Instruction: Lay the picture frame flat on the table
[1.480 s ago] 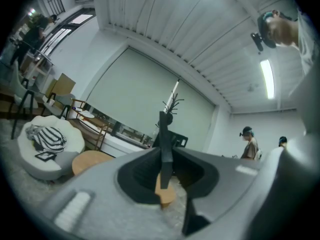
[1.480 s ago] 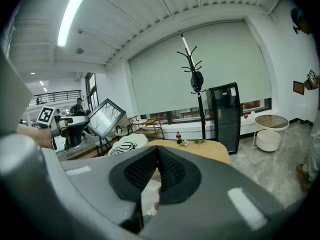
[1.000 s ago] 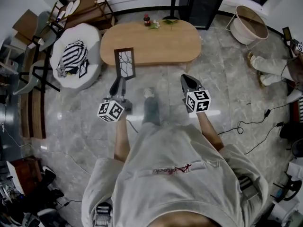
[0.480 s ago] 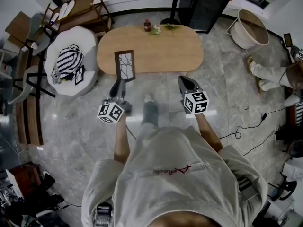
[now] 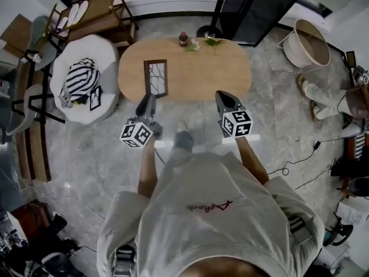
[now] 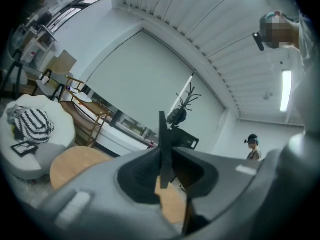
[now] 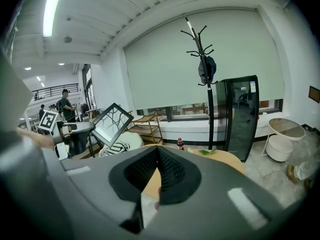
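The picture frame (image 5: pixel 156 78), dark-edged with a branch drawing, hangs above the near left part of the oval wooden table (image 5: pixel 219 74). My left gripper (image 5: pixel 147 100) is shut on its lower edge. In the left gripper view the frame (image 6: pixel 162 139) shows edge-on as a thin dark strip pinched between the jaws of that gripper (image 6: pixel 164 170). The right gripper view shows the frame (image 7: pixel 111 123) tilted in the air at the left. My right gripper (image 5: pixel 225 98) is shut and empty, just short of the table's near edge; its pads meet in the right gripper view (image 7: pixel 159 156).
A small bottle (image 5: pixel 183 38) and a green sprig (image 5: pixel 209 41) stand at the table's far edge. A white pouf with a striped bag (image 5: pixel 78 81) sits to the left. A round basket (image 5: pixel 311 42) and a seated person's legs (image 5: pixel 326 91) are at the right.
I have come closer to the table. The left gripper has carried the frame forward, so it now hangs over the tabletop instead of at its near edge.
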`<state>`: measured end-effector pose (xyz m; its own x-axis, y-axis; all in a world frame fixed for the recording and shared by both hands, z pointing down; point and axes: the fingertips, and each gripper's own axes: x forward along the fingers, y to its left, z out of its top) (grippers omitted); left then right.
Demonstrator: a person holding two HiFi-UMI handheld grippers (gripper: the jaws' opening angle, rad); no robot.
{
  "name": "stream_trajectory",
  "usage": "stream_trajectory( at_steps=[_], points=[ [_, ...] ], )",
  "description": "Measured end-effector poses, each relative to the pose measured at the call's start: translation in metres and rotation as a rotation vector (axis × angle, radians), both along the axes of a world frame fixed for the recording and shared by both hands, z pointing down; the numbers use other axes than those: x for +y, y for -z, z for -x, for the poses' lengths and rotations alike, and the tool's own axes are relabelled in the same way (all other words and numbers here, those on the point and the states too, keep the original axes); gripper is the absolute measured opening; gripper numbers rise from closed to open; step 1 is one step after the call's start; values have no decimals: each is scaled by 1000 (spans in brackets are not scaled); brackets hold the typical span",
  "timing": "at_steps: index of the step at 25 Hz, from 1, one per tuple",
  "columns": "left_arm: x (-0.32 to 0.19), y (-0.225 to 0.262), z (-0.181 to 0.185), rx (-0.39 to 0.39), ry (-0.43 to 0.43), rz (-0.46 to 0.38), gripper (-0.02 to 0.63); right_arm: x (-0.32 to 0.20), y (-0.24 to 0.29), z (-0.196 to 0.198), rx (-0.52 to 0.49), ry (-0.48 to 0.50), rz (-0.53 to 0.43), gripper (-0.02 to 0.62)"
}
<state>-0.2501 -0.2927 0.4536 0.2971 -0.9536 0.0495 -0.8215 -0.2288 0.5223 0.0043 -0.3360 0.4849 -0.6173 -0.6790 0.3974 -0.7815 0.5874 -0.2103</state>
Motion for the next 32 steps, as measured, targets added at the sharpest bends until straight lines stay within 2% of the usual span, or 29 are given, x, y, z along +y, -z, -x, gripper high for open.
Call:
stream_trajectory(
  at_steps=[8,15,24,32],
  points=[
    [-72,2,41,6,-11,26,69,-78,13,43,-1,-13,0,3],
    [-102,-6,57,7,-35,42,69,-98,2,59,2,-31,22,3],
    [-121,-20,42,11,-84,68,68,-100,-13,40,13,-74,50,3],
    [-129,-29,27,15,-74,92,67,-114,-22,26,-7,-73,69,3]
  ],
)
